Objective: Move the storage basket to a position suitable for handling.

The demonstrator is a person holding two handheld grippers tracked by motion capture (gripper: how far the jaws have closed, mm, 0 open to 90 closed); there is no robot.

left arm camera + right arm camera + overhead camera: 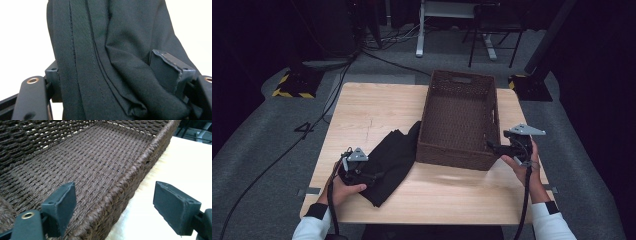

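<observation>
Left gripper (110, 82) clamps soft, stitched black cloth (389, 162); right gripper (113, 207) spread astride woven rectangular basket (459, 117) rim.

I see the basket (458, 119) on the table (377, 102), right of centre. Cloth (393, 160) lies on the table just left of it, touching its near-left corner. Left gripper (374, 176) sits on the cloth's near end; right gripper (490, 145) straddles the basket's near-right rim.
</observation>
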